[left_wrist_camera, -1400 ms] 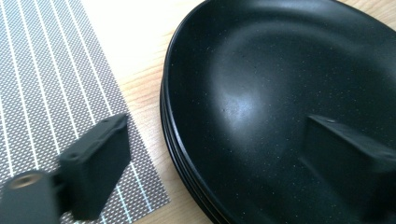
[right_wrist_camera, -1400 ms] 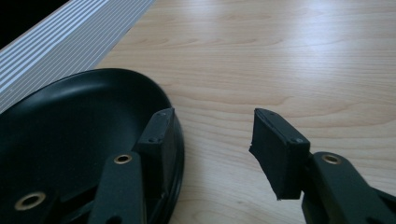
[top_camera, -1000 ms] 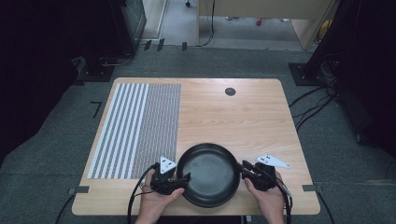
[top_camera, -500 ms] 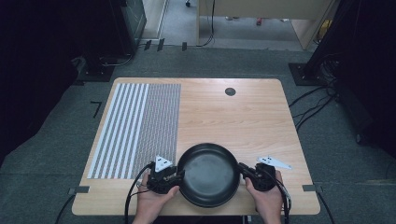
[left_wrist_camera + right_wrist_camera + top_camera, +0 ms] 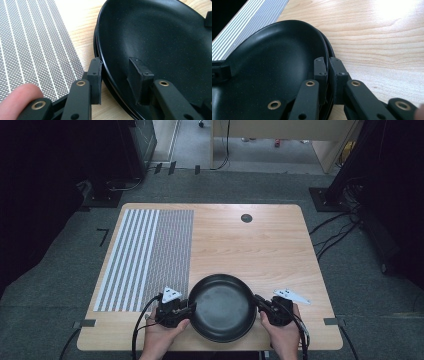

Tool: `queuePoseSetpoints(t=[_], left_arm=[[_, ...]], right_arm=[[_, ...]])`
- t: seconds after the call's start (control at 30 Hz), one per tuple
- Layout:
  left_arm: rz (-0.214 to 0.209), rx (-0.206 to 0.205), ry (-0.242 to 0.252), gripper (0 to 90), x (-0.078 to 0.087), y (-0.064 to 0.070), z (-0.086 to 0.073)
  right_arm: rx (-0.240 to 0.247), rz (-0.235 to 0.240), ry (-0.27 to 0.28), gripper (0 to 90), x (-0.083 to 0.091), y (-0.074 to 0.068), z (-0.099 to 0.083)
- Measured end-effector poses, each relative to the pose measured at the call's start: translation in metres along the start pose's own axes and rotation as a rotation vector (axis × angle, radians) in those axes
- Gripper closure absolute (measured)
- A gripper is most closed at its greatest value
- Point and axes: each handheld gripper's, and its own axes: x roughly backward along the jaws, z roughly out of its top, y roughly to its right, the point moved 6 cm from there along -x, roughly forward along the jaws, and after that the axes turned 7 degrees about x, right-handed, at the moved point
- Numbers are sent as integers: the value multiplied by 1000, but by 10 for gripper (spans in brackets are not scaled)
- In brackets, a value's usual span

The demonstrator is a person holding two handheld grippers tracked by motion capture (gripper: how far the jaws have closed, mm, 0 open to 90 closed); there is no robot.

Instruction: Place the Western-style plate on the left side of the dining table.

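A: Where is the black pan (image 5: 222,307)?

B: At the near edge of the counter (image 5: 260,250), just right of the striped mat (image 5: 147,257), between the 2 grippers.

A: And the left gripper (image 5: 117,80)?

B: Its fingers straddle the pan's left rim with a gap, 1 inside the bowl and 1 outside, not pressed together.

A: The right gripper (image 5: 328,75)?

B: Its fingers are narrow, pinched on the pan's right rim.
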Motion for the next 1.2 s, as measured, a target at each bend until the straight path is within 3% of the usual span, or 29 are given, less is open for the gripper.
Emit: queuePoseSetpoints(t=[0.07,0.23,0.37,0.47,0.7,0.83,1.2], left_arm=[[13,-24,-4,621,0,2,0],[-20,7,-7,613,3,-1,0],[3,-18,-6,607,5,0,0],[-8,-7,-4,604,8,-2,0],[-17,12,20,611,19,-11,4],[-24,-9,6,611,21,-13,2],[-64,-3,-8,607,26,-14,-5]], right_arm=[[4,-1,9,857,0,0,0],[-12,12,30,858,-3,0,-1],[5,11,39,854,-5,-3,-2],[5,9,43,854,-7,-4,-2],[-18,61,28,851,-13,-13,-5],[-23,69,28,852,-14,-15,-5],[-69,99,15,808,-19,-15,-9]])
